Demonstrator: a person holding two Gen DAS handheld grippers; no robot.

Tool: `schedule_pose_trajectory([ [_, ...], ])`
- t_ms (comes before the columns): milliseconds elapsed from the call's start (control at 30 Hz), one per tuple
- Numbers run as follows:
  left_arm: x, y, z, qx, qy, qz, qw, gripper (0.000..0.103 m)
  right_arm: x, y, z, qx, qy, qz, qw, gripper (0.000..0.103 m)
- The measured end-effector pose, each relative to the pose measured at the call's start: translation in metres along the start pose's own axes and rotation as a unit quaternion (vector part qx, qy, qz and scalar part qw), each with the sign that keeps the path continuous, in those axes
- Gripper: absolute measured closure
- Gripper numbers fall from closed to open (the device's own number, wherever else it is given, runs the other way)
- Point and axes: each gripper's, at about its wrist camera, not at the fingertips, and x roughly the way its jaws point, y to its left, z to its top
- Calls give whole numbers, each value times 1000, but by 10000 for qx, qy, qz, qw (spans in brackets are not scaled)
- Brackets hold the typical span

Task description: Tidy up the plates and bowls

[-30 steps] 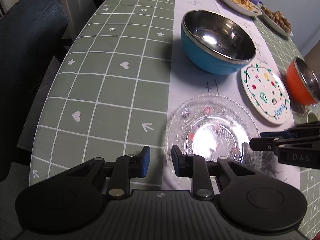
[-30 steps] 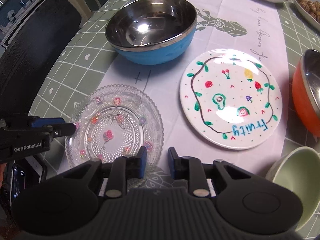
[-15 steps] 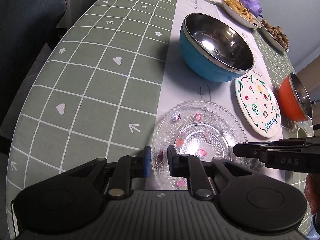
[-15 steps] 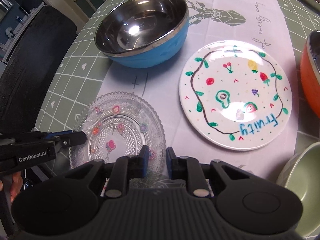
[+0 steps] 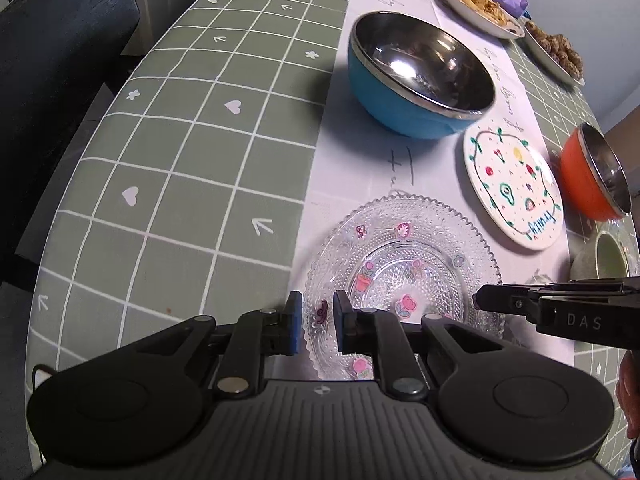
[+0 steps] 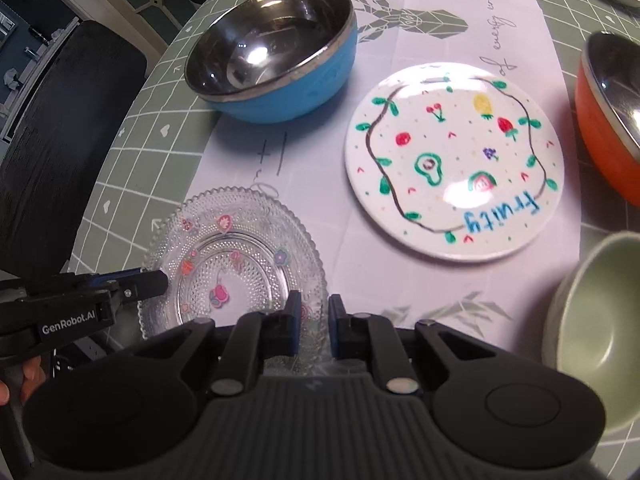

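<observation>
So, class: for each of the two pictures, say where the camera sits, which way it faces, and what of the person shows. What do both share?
Left wrist: on the left tool, looking steeply down at the glass plate; the right tool enters at right.
Right wrist: on the right tool, looking down at the same glass plate; the left tool and fingers show at left.
Shared: glass plate, blue bowl, fruity plate.

Four plates are on the table: one glass, one painted, two with food. There are three bowls: blue, orange, green.
</observation>
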Motion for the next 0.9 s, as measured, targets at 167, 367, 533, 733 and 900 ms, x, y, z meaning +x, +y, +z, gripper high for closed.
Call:
schedule_pose_trajectory([
  [167, -5, -16, -14, 183, 112, -12, 9998, 86, -12, -6, -19, -28, 83, -89, 9999, 92],
  [367, -11, -33, -32, 434, 210, -65, 9988, 86, -26, -21, -44, 74, 149, -93, 9998, 93],
  [533, -12, -46, -51, 661, 432, -145, 9968, 86, -35, -29, -71, 18, 277, -168, 9995, 93],
  [733, -10, -51, -72, 750, 738, -280, 9940, 85, -38, -34, -93, -62, 598, -187, 9980, 92],
  [900, -14, -53, -83, 876, 812, -285, 9924, 85, -39, -32, -100, -203, 739, -222, 9968, 92],
])
